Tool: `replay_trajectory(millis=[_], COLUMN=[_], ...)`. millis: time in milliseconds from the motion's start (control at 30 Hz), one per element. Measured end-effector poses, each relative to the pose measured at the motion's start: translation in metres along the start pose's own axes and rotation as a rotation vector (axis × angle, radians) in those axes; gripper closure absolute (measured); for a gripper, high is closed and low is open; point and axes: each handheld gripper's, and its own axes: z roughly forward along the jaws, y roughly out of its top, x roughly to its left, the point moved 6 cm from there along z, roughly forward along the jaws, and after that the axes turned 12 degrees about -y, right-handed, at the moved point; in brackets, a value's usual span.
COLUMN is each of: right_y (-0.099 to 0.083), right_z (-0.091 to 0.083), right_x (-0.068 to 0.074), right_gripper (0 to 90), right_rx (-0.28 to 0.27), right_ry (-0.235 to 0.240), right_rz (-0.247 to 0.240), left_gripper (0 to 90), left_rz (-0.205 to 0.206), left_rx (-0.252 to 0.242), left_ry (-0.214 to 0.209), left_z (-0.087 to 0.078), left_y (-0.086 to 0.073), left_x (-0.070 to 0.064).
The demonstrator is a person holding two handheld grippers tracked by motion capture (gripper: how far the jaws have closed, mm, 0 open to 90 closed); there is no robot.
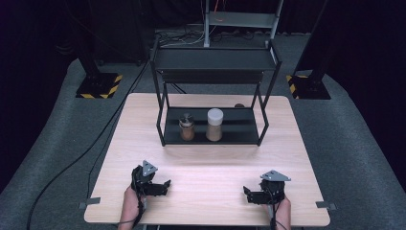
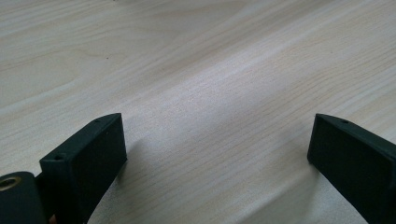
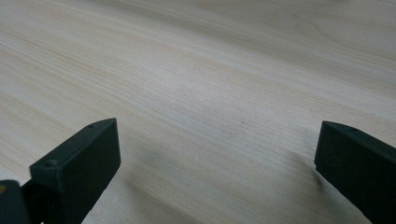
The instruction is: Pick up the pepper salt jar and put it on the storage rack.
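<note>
Both claws, left claw [image 1: 165, 183] and right claw [image 1: 246, 192], spread, empty, resting near table [image 1: 206, 158] edge. Start step, likely; next: reach far to jars [image 1: 187, 127] on rack [image 1: 213, 134].

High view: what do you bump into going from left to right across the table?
Left claw → brown jar with the dark lid → taller jar with the white lid → right claw.

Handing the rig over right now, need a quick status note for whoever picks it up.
Left tongs: open, holding nothing, low over the near left of the table.
Right tongs: open, holding nothing, near right.
Small jar with a dark lid and taller jar with a white lid stand side by side on the lower shelf of the black rack.
Done: nothing yet. Left: both jars untouched.
</note>
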Motion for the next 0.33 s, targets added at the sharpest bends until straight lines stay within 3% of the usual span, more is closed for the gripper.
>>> replay_trajectory(millis=[100,333], right_y=[0.0001,-0.0016], right_z=[-0.0009,-0.0010], right_x=[0.0049,-0.0002], right_gripper=[0.0,0.0], right_rx=[-0.002,-0.009], right_ry=[-0.018,0.001], right_rz=[-0.023,0.009], left_gripper=[4.1,4.1], left_rz=[0.000,0.002], left_rx=[0.001,0.004], left_ry=[-0.003,0.004], left_z=[0.0000,-0.0002], left_y=[0.0001,0.0002], left_x=[0.0006,-0.0008])
